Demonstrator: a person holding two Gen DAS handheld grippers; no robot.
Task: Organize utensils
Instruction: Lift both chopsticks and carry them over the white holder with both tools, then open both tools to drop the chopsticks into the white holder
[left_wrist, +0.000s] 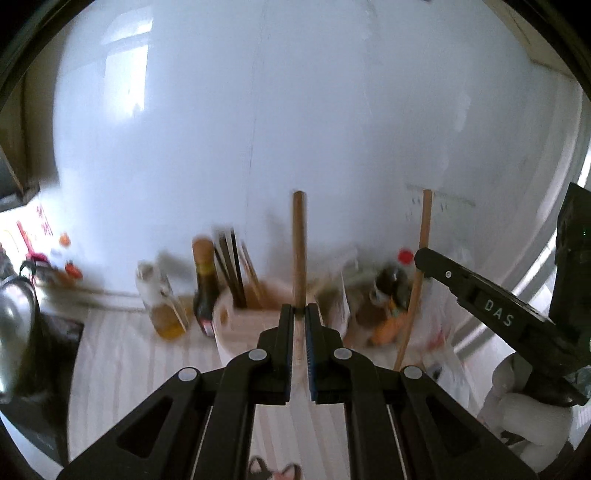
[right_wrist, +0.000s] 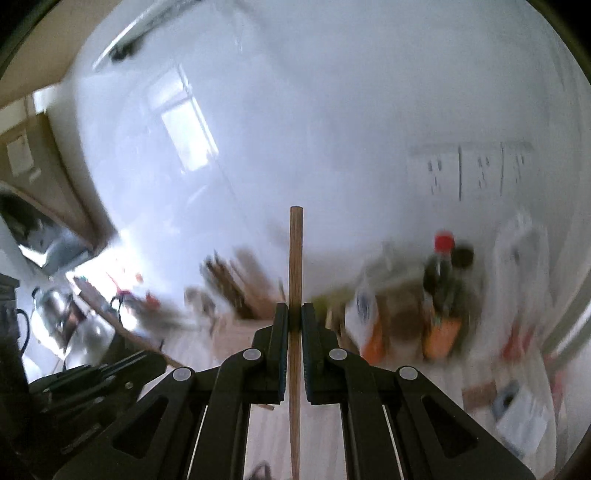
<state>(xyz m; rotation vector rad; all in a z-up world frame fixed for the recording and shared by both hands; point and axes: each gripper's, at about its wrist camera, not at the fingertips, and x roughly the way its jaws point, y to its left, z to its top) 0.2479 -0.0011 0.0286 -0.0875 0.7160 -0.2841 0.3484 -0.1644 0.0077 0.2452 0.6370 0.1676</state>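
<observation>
Jaws of left gripper (left_wrist: 300, 310) and right gripper (right_wrist: 294, 310) each pinch chopstick (left_wrist: 298, 251); holder (left_wrist: 236, 325), bottles (left_wrist: 204, 284) ahead.

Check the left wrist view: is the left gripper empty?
No, the left gripper is shut on a wooden chopstick that stands up between its jaws.
</observation>
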